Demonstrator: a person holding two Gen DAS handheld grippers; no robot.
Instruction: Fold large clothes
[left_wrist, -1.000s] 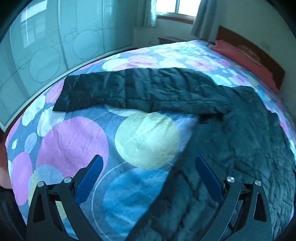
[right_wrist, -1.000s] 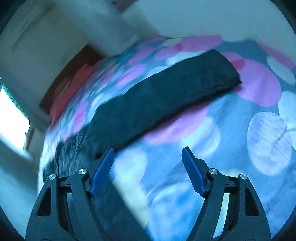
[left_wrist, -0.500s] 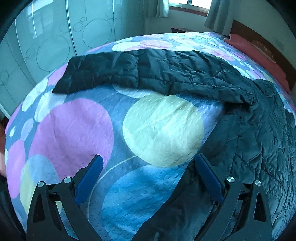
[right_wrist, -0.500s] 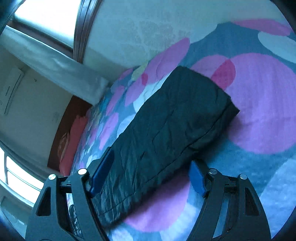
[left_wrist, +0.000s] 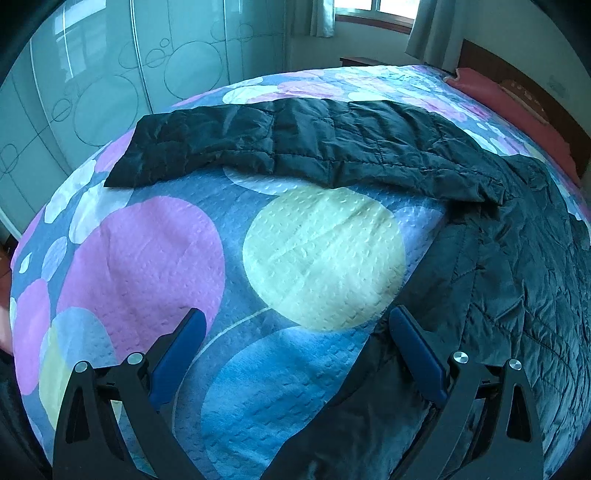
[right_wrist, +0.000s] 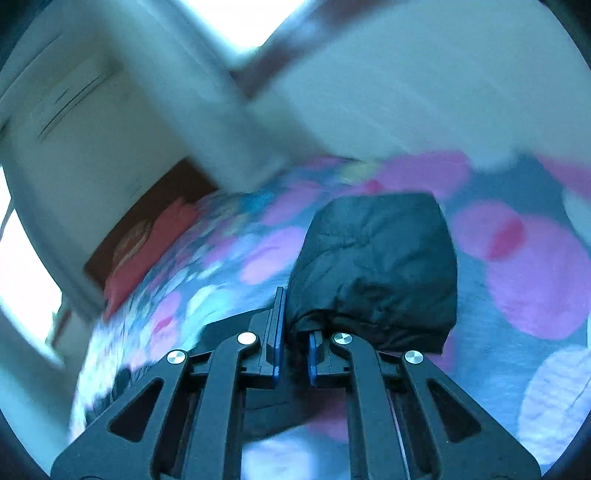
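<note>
Left wrist view: the dark quilted jacket is seen spread flat at the bed's right side, one sleeve stretched toward the far edge, no fold made yet. The left tool is held released above the bubble-print bedspread. A wardrobe and window are seen behind.

Right wrist view: the right tool is clenched on the sleeve cuff, so the first fold seems begun.

Blurred window and wall
</note>
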